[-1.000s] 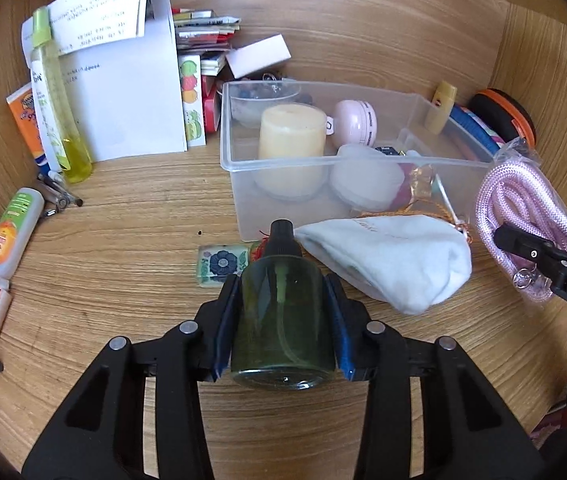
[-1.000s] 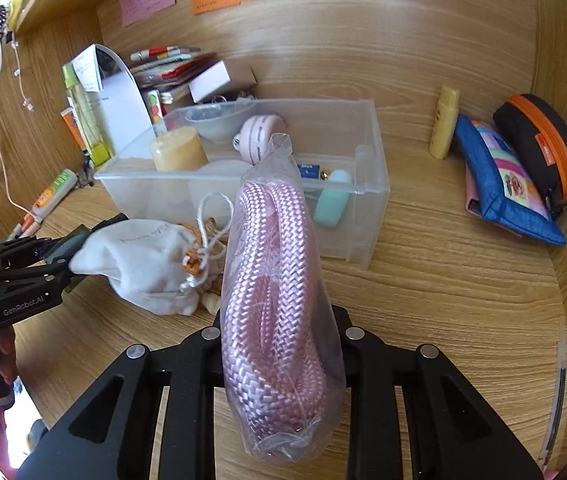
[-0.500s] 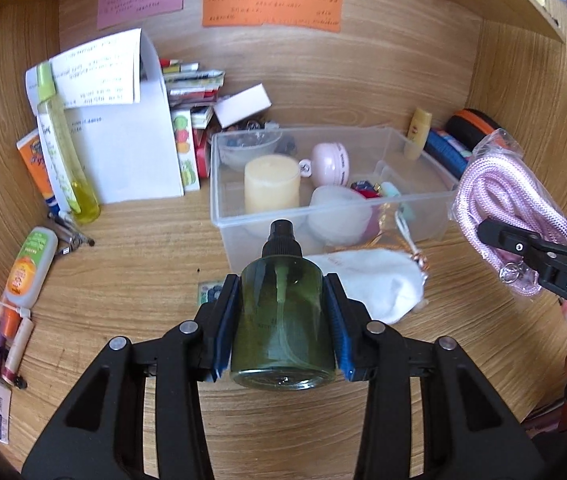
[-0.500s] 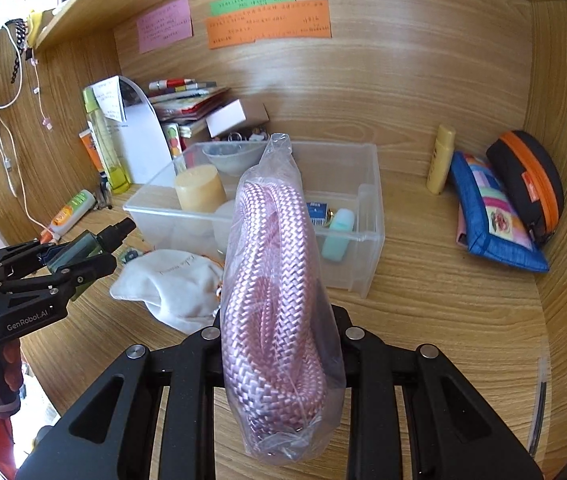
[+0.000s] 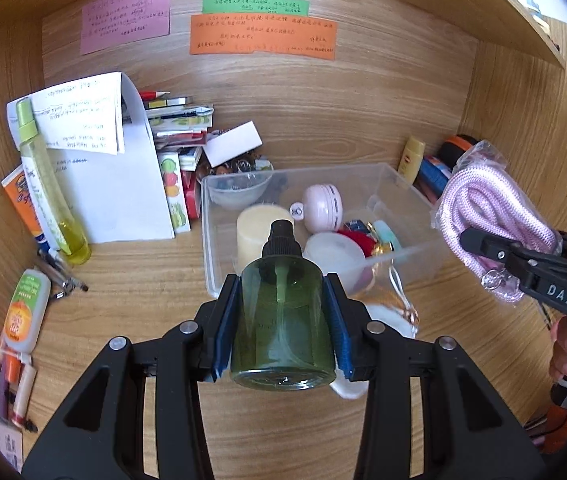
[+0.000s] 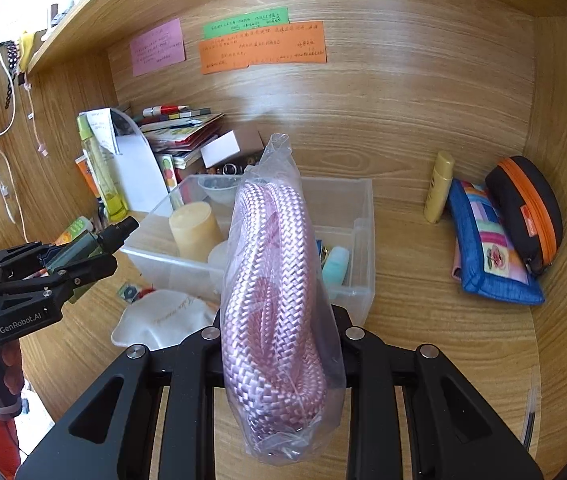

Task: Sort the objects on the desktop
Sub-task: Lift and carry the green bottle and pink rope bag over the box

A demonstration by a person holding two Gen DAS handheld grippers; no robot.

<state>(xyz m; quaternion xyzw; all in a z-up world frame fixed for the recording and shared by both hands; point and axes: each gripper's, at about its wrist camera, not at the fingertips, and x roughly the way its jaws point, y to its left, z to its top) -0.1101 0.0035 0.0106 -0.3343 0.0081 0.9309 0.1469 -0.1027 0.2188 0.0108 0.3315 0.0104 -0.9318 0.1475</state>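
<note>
My left gripper (image 5: 281, 312) is shut on a dark green pump bottle (image 5: 279, 316), black cap pointing away, held above the desk in front of the clear plastic bin (image 5: 403, 184). My right gripper (image 6: 277, 332) is shut on a pink braided rope in a clear bag (image 6: 275, 292), also lifted off the desk. From the right wrist view, the left gripper (image 6: 83, 258) with the green bottle (image 6: 79, 248) hangs at the left. In the left wrist view the bagged rope (image 5: 483, 216) shows at the right. The bin (image 6: 363, 240) holds a cream candle (image 5: 255, 228), a pink round case (image 5: 323, 208) and other small items.
A white cloth pouch (image 6: 159, 320) lies in front of the bin. A yellow spray bottle (image 5: 47, 184), papers and books stand back left. An orange-capped tube (image 5: 23, 312) and pens lie far left. A blue pouch (image 6: 491, 248), black-orange case (image 6: 523, 208) and yellow tube (image 6: 437, 186) sit right.
Both grippers have risen with their loads; the bin, pouch and desk now sit lower and farther off, and the sticky notes on the back wall have come into view.
</note>
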